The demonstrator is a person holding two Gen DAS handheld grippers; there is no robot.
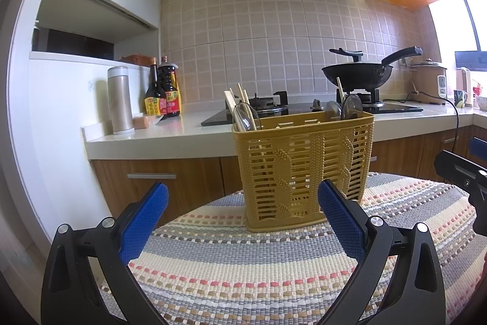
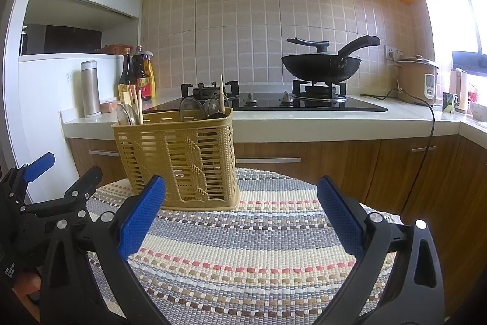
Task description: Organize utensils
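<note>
Our left gripper [image 1: 243, 212] and right gripper [image 2: 240, 206] have fingers spread wide, holding nothing. The basket [image 1: 304, 169] stands mid-frame on the striped tabletop [image 1: 243, 264], with chopsticks [image 1: 240, 105] and spoons [image 1: 351, 107] inside. Sorting may be starting or finished.

Both views are taken low over a striped woven mat [image 1: 243, 264], facing a tiled kitchen wall and hob. From the left wrist, the yellow utensil basket [image 1: 304, 169] is seen close and centred; from the right wrist it is seen further left. The basket, mat, wok [image 2: 319, 66] and bench [image 2: 304, 121] are shared.
</note>
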